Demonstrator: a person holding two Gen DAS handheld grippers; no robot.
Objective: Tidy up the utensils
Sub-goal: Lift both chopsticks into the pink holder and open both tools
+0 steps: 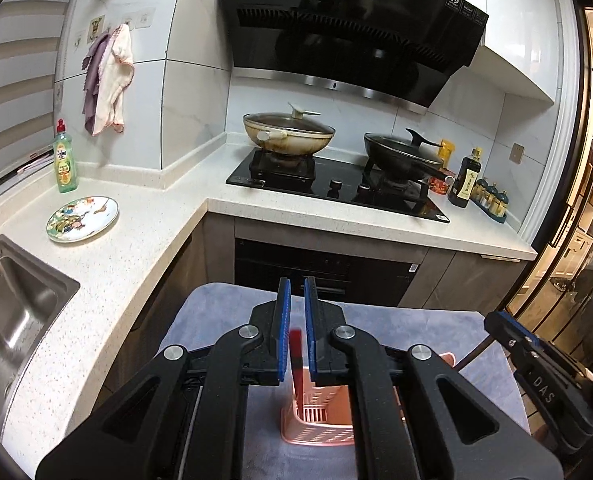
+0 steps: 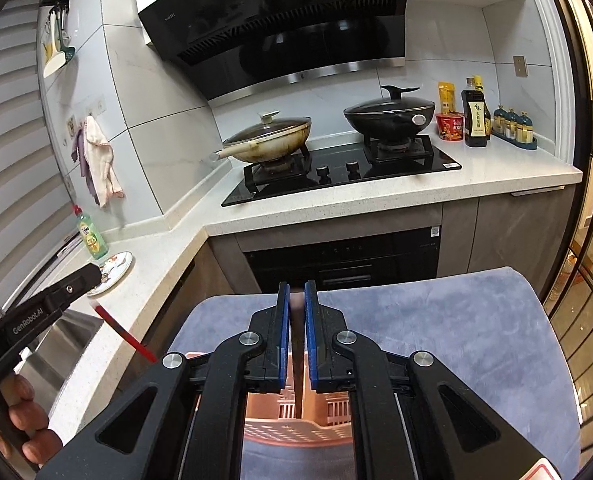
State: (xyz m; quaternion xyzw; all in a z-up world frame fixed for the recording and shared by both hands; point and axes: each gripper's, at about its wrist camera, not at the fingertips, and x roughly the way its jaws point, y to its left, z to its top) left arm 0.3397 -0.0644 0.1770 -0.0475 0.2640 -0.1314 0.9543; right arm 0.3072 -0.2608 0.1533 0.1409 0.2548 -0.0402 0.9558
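Note:
A pink slotted utensil basket (image 1: 316, 416) stands on a blue-grey towel (image 1: 224, 312), under both grippers; it also shows in the right wrist view (image 2: 296, 420). My left gripper (image 1: 295, 292) is shut on a red chopstick (image 1: 296, 354) that points down over the basket. From the right wrist view the red chopstick (image 2: 124, 334) slants down from the left gripper (image 2: 84, 280). My right gripper (image 2: 295, 292) is shut on a dark chopstick (image 2: 297, 360) whose tip hangs inside the basket. The right gripper (image 1: 508, 332) shows at the right edge of the left wrist view.
A white counter (image 1: 136, 240) runs along the left with a steel sink (image 1: 12, 312), a painted plate (image 1: 82, 219) and a green soap bottle (image 1: 65, 160). Behind are a hob (image 1: 336, 188) with two lidded woks, and sauce bottles (image 2: 476, 116) at the right.

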